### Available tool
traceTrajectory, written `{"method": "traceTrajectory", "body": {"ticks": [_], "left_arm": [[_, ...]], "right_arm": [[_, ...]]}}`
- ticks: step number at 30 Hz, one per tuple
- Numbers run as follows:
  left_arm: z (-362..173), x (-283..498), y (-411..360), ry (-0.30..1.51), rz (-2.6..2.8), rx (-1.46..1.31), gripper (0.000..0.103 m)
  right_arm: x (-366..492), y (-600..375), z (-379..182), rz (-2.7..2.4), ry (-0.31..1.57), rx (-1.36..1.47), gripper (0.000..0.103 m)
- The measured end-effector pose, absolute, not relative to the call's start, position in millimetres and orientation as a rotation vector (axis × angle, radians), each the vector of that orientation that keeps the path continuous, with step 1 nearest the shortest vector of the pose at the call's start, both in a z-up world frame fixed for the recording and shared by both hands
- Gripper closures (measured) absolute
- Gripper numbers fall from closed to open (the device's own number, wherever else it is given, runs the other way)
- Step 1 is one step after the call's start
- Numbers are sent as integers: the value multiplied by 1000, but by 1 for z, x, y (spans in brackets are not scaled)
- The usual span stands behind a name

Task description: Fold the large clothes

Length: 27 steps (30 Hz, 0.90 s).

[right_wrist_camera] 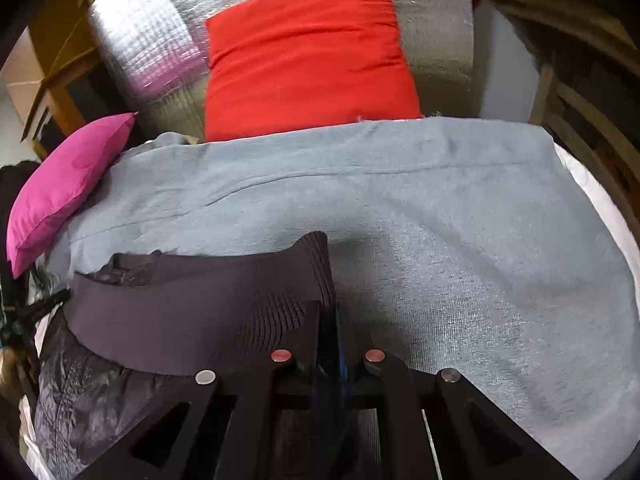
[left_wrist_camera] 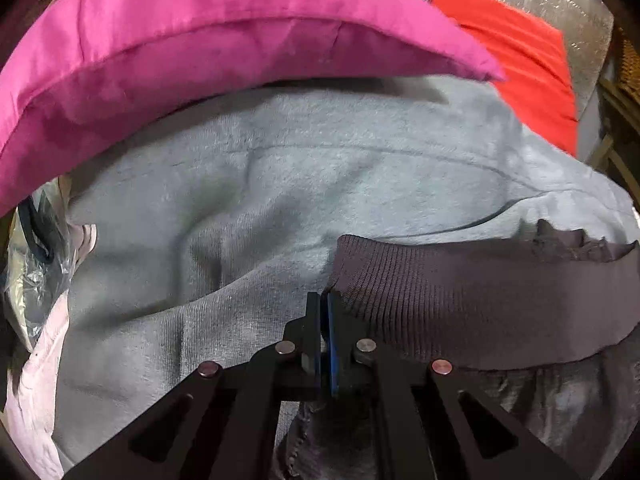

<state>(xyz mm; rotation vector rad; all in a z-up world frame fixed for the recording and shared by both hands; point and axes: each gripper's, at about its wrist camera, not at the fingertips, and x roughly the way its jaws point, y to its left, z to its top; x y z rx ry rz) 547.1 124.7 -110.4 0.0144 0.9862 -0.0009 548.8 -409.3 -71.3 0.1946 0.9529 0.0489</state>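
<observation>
In the left wrist view, we see the left gripper [left_wrist_camera: 323,300] clamped on the left end of the dark jacket's ribbed band [left_wrist_camera: 480,300], lying on a grey blanket [left_wrist_camera: 240,200] beneath a pink pillow [left_wrist_camera: 180,48]. In the right wrist view, the right gripper [right_wrist_camera: 328,312] pinches the band's right end [right_wrist_camera: 200,312], near the blanket's middle, with a red pillow [right_wrist_camera: 304,52] at its far edge.

Two wrist views, steeply downward, close over the shared grey blanket [left_wrist_camera: 280,168] and ribbed waistband [right_wrist_camera: 192,312].
</observation>
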Motion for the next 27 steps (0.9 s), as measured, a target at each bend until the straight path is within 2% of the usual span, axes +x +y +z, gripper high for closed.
{"method": "traceTrajectory", "body": {"ticks": [5, 8, 10, 12, 13, 14, 15, 19, 22, 24, 25, 26, 27], "left_arm": [[-129, 550, 125, 1006, 26, 2, 99], [-119, 543, 120, 977, 24, 24, 94], [-109, 535, 117, 943, 13, 44, 83], [-95, 525, 111, 890, 25, 84, 45], [-87, 520, 109, 855, 36, 98, 38], [-76, 511, 106, 802, 40, 109, 37], [-69, 505, 102, 777, 32, 117, 35], [-54, 492, 84, 739, -57, 140, 34], [-64, 489, 57, 763, -153, 226, 34], [-82, 497, 41, 833, -149, 292, 34], [-93, 504, 38, 878, -137, 307, 34], [-103, 510, 39, 905, -123, 299, 35], [-106, 515, 42, 916, -104, 287, 36]], "right_arm": [[553, -415, -87, 1, 983, 211, 96], [553, -416, -87, 10, 979, 228, 95], [551, -419, -86, 39, 975, 272, 91], [548, -419, -81, 64, 961, 297, 76], [546, -418, -76, 73, 951, 303, 48], [544, -417, -73, 76, 939, 304, 17], [541, -416, -70, 76, 922, 305, 14], [537, -409, -58, 107, 887, 289, 14], [545, -393, -66, 129, 928, 226, 14], [555, -380, -80, 111, 999, 157, 19], [556, -376, -84, 111, 1016, 137, 56], [557, -373, -88, 100, 1039, 115, 78], [557, -373, -88, 81, 1035, 100, 81]]}}
